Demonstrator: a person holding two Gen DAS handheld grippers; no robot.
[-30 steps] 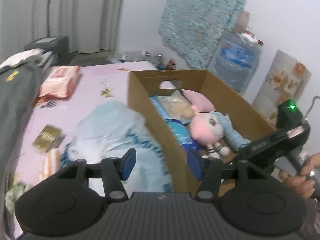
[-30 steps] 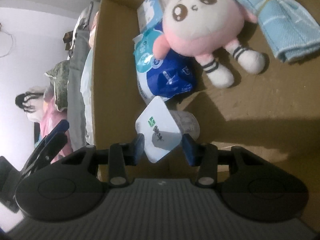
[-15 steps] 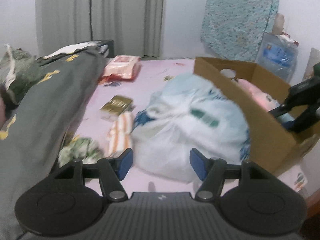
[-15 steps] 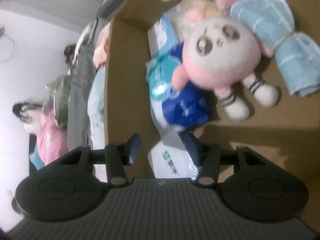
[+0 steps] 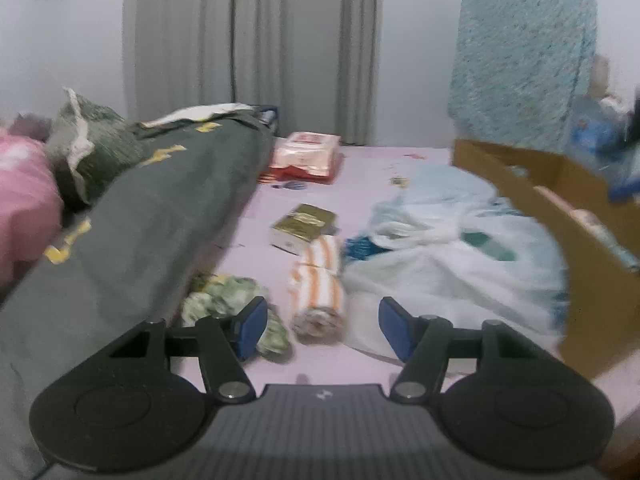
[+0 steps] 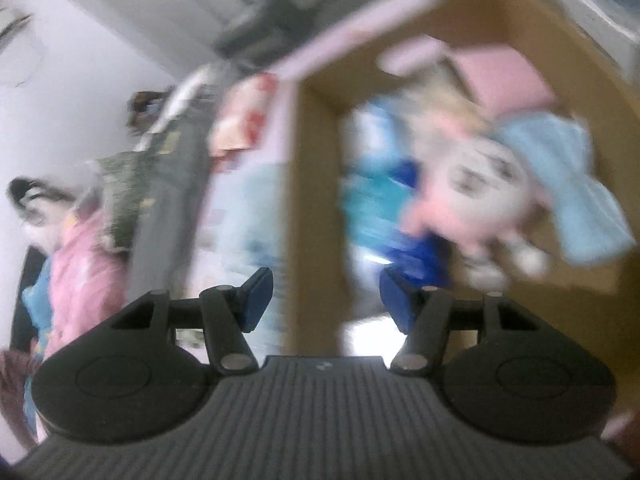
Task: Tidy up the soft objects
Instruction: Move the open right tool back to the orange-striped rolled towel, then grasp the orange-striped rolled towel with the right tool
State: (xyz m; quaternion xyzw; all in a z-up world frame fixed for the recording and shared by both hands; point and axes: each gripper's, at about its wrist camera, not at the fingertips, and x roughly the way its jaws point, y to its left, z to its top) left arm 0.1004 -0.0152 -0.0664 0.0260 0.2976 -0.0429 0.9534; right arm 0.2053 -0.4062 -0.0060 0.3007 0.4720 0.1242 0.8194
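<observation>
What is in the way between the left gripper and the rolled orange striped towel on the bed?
Nothing that shows. The left gripper is open, and the rolled orange-and-white striped towel lies just ahead of its gap on the pink bedsheet. A crumpled green floral cloth sits beside the towel near one finger, and a white plastic bag lies on its other side.

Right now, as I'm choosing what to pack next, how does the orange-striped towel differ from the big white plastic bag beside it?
The towel is a tight roll, striped orange and white; the plastic bag is a loose, crumpled heap, pale with blue and green print. The towel is much smaller than the bag. The towel lies ahead of the open left gripper; the bag lies off to its right against the cardboard box. Both rest on the pink sheet.
</observation>
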